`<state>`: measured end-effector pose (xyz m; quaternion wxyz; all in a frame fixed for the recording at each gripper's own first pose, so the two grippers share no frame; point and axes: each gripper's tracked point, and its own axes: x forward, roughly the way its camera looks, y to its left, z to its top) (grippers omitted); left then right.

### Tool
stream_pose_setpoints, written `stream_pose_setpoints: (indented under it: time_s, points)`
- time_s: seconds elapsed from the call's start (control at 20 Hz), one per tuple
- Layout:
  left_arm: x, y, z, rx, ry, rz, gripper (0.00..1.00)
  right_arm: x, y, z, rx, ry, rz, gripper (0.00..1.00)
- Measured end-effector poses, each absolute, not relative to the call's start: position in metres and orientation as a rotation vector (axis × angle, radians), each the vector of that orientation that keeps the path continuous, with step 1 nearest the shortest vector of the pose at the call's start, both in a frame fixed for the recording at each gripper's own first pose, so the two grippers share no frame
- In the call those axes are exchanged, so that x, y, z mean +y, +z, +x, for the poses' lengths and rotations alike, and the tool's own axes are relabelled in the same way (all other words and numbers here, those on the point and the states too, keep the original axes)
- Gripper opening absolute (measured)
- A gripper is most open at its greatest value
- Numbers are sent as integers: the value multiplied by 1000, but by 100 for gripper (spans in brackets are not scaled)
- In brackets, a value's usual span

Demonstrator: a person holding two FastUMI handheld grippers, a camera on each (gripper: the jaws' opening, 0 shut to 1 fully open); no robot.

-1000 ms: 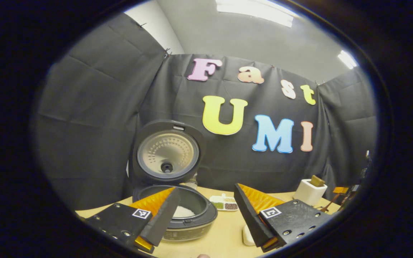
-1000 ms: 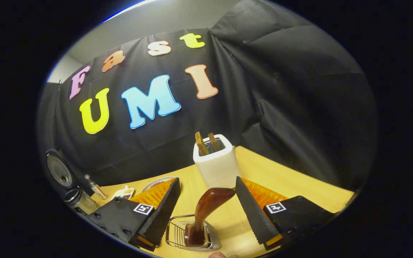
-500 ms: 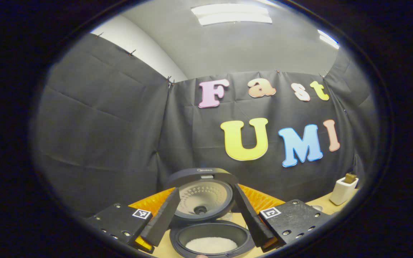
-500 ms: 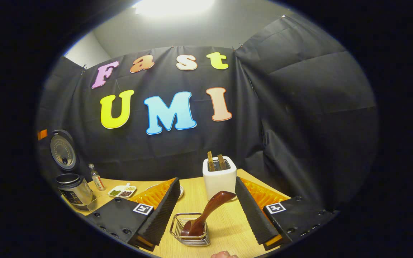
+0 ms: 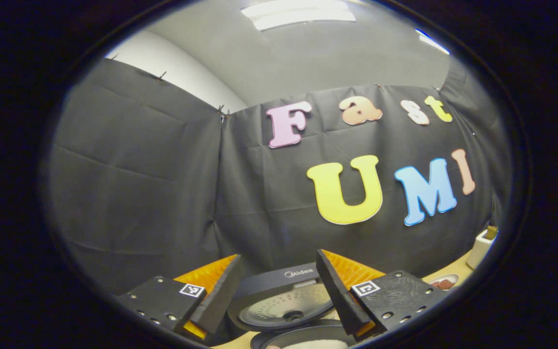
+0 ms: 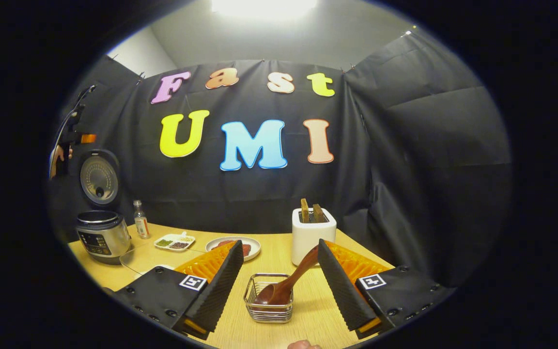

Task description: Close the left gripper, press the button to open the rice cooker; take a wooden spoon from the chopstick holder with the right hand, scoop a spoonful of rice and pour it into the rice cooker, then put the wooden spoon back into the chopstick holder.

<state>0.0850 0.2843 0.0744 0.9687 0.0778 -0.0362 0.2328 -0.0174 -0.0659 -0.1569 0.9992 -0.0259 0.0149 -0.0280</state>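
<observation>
wooden spoon (image 6: 286,283) in chopstick holder (image 6: 269,305) | between right hand-held gripper (image 6: 279,283) fingers, untouched

Black cloth walls (image 6: 429,145), wooden table (image 6: 317,315), bright ceiling light (image 6: 264,7).

Bright ceiling light panels (image 5: 303,12) overhead, glare in right gripper view, sharp focus, fisheye-bent edges.
</observation>
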Motion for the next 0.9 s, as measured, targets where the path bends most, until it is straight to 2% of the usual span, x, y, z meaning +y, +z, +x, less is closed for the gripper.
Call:
stream_pose_setpoints:
  time_s: [0.15,0.4,0.45,0.5,0.75,0.9]
  points:
    - [309,82,112,-46,477,91,94,-64,-162,-23,33,-71,-76,98]
    - [315,69,147,51,470,133,93,-52,-160,-26,11,-74,-145,98]
    - [312,67,153,63,464,144,93,-47,-161,-28,12,-64,-145,93]
    - [310,65,159,70,461,143,93,-41,-162,-29,12,-52,-140,98]
    - [312,37,166,142,478,99,94,-30,-165,-30,11,-23,-164,99]
    - [309,35,161,149,503,72,98,-26,-164,-30,8,-9,-158,99]
